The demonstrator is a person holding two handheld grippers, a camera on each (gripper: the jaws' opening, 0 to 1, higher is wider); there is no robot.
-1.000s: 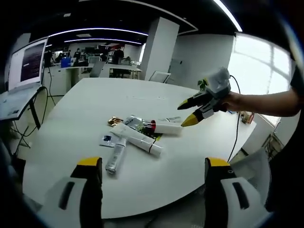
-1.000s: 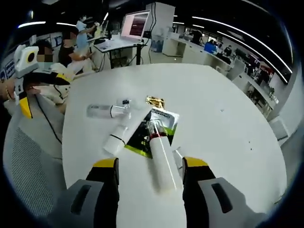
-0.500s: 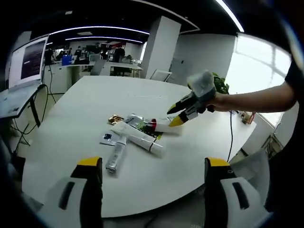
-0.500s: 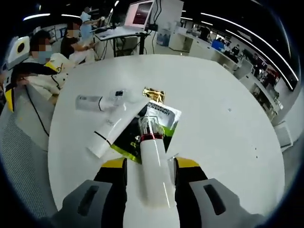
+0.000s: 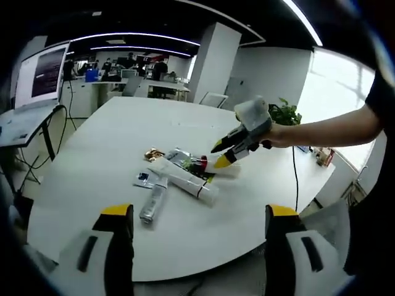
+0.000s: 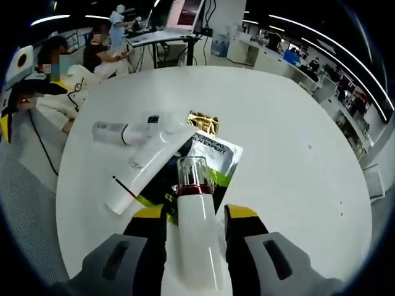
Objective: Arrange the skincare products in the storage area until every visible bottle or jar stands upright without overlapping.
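Now, going view by view.
Left gripper view, left gripper (image 5: 194,246): hovering above the near edge of the white table (image 5: 92,148), jaws spread wide, gripping nothing.
Left gripper view, products: lying flat in a mid-table cluster, a white tube (image 5: 182,179) crossing a green-and-black sachet (image 5: 185,161), a clear bottle (image 5: 153,203) nearest.
Left gripper view, right gripper (image 5: 218,155): reaching in from the right onto the white red-banded bottle (image 5: 227,168).
Right gripper view, right gripper (image 6: 190,213): jaws pressing both sides of the white red-banded bottle (image 6: 196,237), which is lying over the sachet (image 6: 210,151).
Right gripper view, neighbours: white tube (image 6: 145,169) touching the sachet, clear bottle (image 6: 120,131) beyond, gold packet (image 6: 203,121) beside.
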